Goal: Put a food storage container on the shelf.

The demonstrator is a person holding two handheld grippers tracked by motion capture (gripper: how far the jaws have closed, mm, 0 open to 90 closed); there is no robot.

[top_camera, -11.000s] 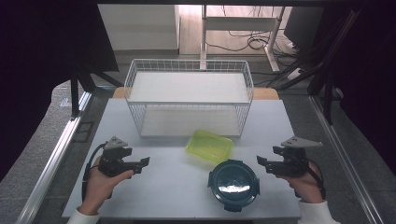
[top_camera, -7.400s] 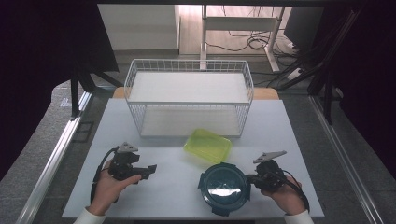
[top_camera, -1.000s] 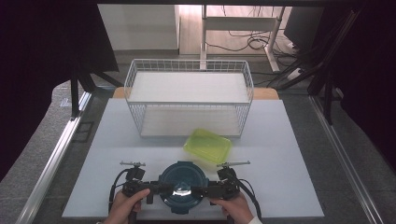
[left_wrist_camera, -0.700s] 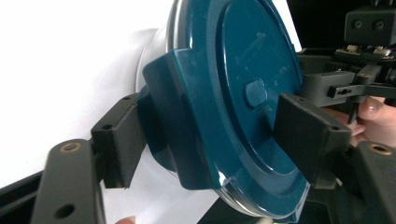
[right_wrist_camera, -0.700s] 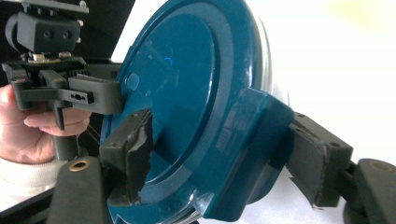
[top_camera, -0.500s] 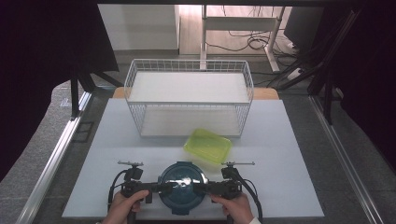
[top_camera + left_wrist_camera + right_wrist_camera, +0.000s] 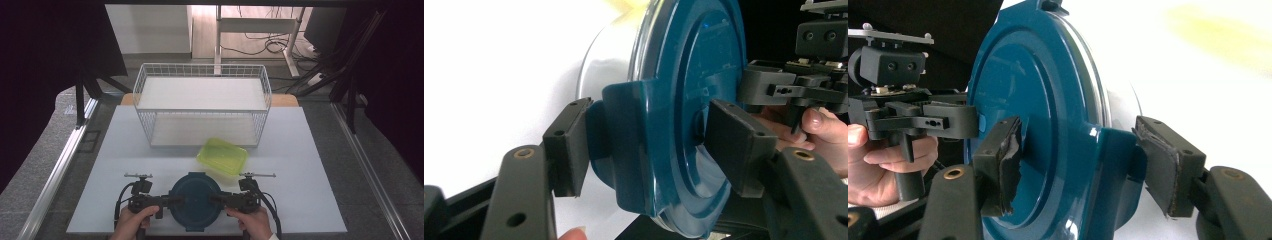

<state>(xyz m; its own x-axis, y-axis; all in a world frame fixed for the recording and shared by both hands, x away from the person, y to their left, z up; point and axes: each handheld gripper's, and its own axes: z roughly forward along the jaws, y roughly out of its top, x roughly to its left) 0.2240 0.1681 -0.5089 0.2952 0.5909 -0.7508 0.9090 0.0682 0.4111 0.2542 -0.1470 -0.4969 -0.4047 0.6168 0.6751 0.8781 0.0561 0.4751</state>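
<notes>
A round container with a dark blue lid (image 7: pixel 195 200) sits on the white table near its front edge. My left gripper (image 7: pixel 172 200) comes in from the left and my right gripper (image 7: pixel 216 199) from the right, so the two face each other across it. In the left gripper view the jaws (image 7: pixel 649 145) are shut across a blue clip on the lid's rim (image 7: pixel 624 130), with a metal bowl wall (image 7: pixel 604 65) behind it. In the right gripper view the jaws (image 7: pixel 1080 155) are shut across the opposite clip (image 7: pixel 1113 165).
A yellow-green rectangular box (image 7: pixel 223 156) lies just behind the round container, slightly to the right. Farther back stands a white wire basket (image 7: pixel 202 111). The white table (image 7: pixel 310 175) ends close behind my hands; dark floor and rails flank it.
Over eleven seconds the round container came from the right to the front centre. In the last second both grippers have closed in slightly on its sides.
</notes>
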